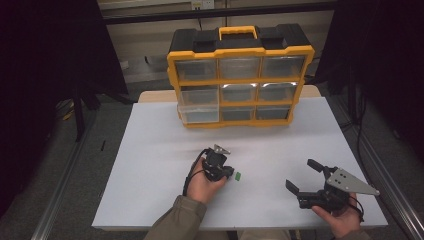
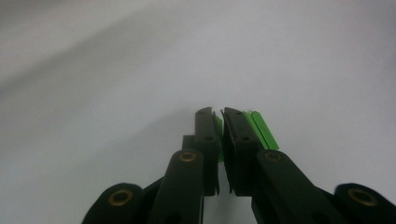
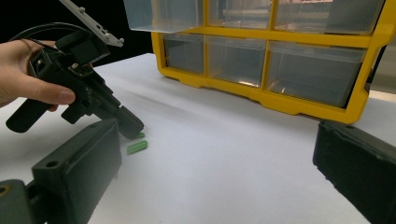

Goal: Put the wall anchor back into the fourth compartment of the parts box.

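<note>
Your left gripper (image 2: 219,114) has its jaws nearly pressed together on a green plug (image 2: 218,128) on the white table (image 1: 150,150). A second green plug (image 3: 137,147) lies just beside its tip. Your right gripper (image 1: 302,176) rests spread wide, well apart.

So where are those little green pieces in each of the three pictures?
High view: green pieces lie low centre, at the left tongs' tip.
Left gripper view: centre, beside and between the nearly shut black jaws.
Right gripper view: lower left.
Shared landmark: the white table beneath them.
</note>
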Demonstrator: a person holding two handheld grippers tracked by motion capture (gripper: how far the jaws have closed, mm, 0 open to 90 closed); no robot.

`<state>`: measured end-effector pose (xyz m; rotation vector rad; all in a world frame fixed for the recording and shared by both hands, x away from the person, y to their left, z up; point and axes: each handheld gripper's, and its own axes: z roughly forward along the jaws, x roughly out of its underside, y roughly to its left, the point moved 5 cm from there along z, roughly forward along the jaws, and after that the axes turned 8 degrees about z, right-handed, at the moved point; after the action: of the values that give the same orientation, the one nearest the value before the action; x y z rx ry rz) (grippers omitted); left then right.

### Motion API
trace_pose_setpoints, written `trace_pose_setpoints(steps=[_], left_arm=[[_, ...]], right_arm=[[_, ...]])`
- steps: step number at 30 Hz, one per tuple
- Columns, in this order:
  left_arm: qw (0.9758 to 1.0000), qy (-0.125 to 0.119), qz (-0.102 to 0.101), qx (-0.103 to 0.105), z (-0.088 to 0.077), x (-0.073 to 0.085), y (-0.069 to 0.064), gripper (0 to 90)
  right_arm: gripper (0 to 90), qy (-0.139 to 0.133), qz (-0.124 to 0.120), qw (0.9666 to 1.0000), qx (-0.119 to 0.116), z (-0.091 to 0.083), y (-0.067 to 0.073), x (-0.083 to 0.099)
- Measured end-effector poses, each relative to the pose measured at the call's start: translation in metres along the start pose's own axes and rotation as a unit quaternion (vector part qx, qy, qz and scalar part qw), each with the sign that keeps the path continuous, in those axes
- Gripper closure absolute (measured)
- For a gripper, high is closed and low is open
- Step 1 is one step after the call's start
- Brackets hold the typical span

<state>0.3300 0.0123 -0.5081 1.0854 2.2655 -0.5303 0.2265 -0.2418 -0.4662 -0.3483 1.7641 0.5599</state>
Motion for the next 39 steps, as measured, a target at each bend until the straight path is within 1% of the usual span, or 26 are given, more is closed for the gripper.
trace_pose_setpoints(steps=[1,4,5,7,9,10,11,13,15,16,17,22,23,25,26,27,29,35,39], left_arm=[[1.0,0.002,0.0,0.001,-0.001,0.0,0.001,84.9],[0.9999,0.002,-0.01,0.002,-0.005,-0.003,0.003,84.9],[0.9999,0.003,-0.01,0.008,-0.007,-0.003,0.004,85.0],[0.9998,0.006,-0.017,0.01,-0.01,-0.005,0.005,85.0],[0.9997,0.002,-0.023,0.01,-0.012,-0.009,0.006,85.0],[0.9997,0.006,-0.02,0.011,-0.014,-0.009,0.007,85.0],[0.9997,0.005,-0.019,0.011,-0.015,-0.011,0.008,85.0],[0.9996,0.004,-0.026,0.008,-0.017,-0.014,0.008,85.0],[0.9997,0.01,-0.022,0.01,-0.02,-0.017,0.009,85.0],[0.9997,0.009,-0.022,0.01,-0.021,-0.019,0.009,85.0],[0.9995,0.01,-0.027,0.012,-0.023,-0.02,0.008,85.0],[0.9995,0.009,-0.029,0.013,-0.028,-0.029,0.009,85.0],[0.9995,0.012,-0.026,0.011,-0.03,-0.03,0.01,85.0],[0.9995,0.014,-0.026,0.01,-0.032,-0.033,0.01,85.0],[0.9994,0.014,-0.03,0.011,-0.033,-0.035,0.011,85.0],[0.9994,0.015,-0.028,0.012,-0.035,-0.036,0.012,85.0],[0.9994,0.014,-0.029,0.011,-0.036,-0.038,0.013,85.0],[0.9991,0.009,-0.038,0.018,-0.04,-0.046,0.014,85.0],[0.9991,0.008,-0.038,0.019,-0.044,-0.051,0.015,85.0]], right_arm=[[1.1,0.0,-0.001,1.0,0.0,0.0,0.0,0.0],[1.1,0.0,-0.001,1.0,0.001,0.0,0.0,0.0],[1.1,-0.001,-0.001,1.0,0.001,0.0,0.0,0.0],[1.1,-0.001,-0.001,1.0,0.001,0.0,0.0,0.0],[1.1,0.0,-0.001,1.0,0.001,0.0,0.0,0.0],[1.1,0.001,-0.001,1.0,0.001,0.0,0.0,0.0],[1.1,0.001,-0.001,1.0,0.001,0.0,0.0,0.0],[1.1,0.0,-0.001,1.0,0.001,0.0,0.0,0.0],[1.1,0.0,-0.001,1.0,0.001,0.0,0.0,0.0],[1.1,0.0,-0.002,1.0,0.001,0.0,0.0,0.0],[1.1,0.0,-0.001,1.0,0.001,0.0,0.0,0.0],[1.1,0.0,-0.001,1.0,0.001,0.0,0.0,0.0],[1.1,0.0,-0.002,1.0,0.002,0.0,0.0,0.0],[1.1,0.001,0.0,1.0,0.002,0.0,0.0,0.0],[1.1,0.001,-0.001,1.0,0.002,0.0,0.0,0.0],[1.1,0.001,-0.002,1.0,0.001,0.0,0.0,0.0],[1.1,0.001,-0.002,1.0,0.002,0.0,0.0,0.0],[1.1,0.0,-0.002,1.0,0.002,0.0,0.0,0.0],[1.1,0.001,-0.002,1.0,0.002,0.0,0.0,0.0]])
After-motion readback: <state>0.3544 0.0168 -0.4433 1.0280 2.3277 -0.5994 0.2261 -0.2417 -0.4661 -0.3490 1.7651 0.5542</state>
